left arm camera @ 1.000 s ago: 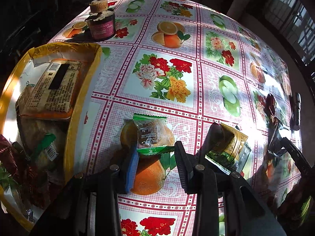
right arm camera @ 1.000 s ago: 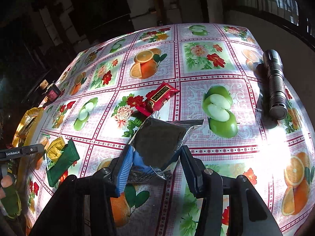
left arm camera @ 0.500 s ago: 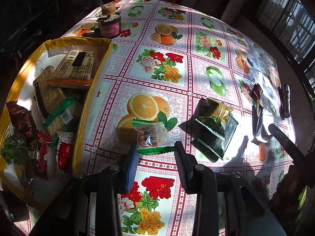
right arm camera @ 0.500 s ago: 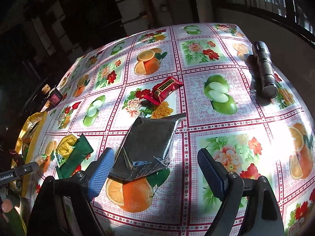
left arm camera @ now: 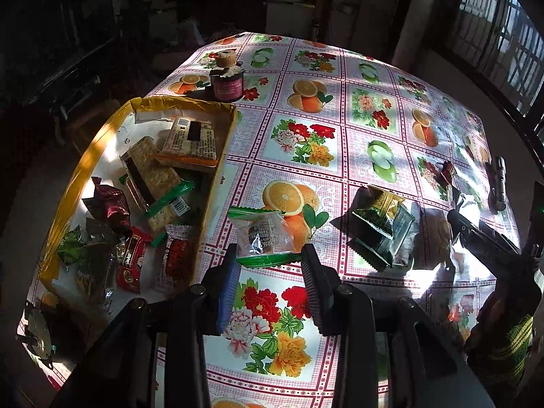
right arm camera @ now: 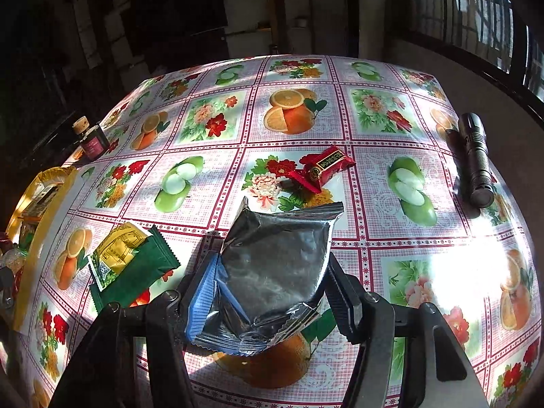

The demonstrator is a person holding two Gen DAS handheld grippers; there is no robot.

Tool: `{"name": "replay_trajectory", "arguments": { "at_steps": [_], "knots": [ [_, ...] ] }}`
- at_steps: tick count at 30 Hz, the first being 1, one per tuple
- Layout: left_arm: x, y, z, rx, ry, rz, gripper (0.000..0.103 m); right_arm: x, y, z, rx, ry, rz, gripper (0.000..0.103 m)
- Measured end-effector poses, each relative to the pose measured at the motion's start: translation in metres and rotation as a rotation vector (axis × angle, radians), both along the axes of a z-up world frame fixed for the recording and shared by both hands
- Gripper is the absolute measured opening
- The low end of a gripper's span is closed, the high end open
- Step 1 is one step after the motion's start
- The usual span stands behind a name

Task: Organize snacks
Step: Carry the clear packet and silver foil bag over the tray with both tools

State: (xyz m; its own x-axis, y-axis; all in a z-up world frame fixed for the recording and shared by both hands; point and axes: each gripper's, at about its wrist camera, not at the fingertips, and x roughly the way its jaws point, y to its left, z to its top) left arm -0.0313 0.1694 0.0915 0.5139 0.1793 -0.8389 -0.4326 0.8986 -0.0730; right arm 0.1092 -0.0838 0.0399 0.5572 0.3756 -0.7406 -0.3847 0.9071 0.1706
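Note:
My left gripper is shut on a clear snack packet with green edges and holds it above the tablecloth, just right of the yellow tray. The tray holds several snacks: crackers, red and green packets. My right gripper is shut on a silver foil packet, gripping its lower part. A red candy packet lies beyond it. A green and yellow packet pair lies to its left and also shows in the left wrist view.
A dark jar with a cork lid stands behind the tray. A black flashlight lies near the table's right edge. The table has a fruit and flower oilcloth; dark room beyond its edges.
My left gripper has lifted and pulled back with the clear packet, so the tray shows more fully. My right gripper opened wide half a second ago and has now closed on the silver packet.

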Motion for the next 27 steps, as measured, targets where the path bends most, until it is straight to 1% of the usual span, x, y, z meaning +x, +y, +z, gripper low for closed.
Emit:
{"name": "replay_trajectory", "arguments": {
  "at_steps": [2,4,7,12,17,27],
  "knots": [
    [-0.007,0.002,0.004,0.008,-0.007,0.007,0.035,-0.011,0.002,0.011,0.064,-0.008,0.026,0.064],
    [-0.014,0.005,0.007,0.023,-0.012,0.02,0.035,-0.02,0.01,0.021,0.1,-0.016,0.056,0.064],
    [-0.024,0.01,0.013,0.042,-0.022,0.047,0.035,-0.032,0.024,0.032,0.177,-0.001,0.117,0.064],
    [-0.04,0.015,0.02,0.098,-0.031,0.074,0.035,-0.056,0.054,0.042,0.254,0.01,0.225,0.064],
    [-0.054,0.024,0.024,0.102,-0.041,0.095,0.035,-0.073,0.086,0.047,0.263,0.018,0.308,0.064],
    [-0.075,0.053,0.021,0.087,-0.042,0.16,0.035,-0.095,0.129,0.063,0.267,0.002,0.412,0.064]
  ]
}}
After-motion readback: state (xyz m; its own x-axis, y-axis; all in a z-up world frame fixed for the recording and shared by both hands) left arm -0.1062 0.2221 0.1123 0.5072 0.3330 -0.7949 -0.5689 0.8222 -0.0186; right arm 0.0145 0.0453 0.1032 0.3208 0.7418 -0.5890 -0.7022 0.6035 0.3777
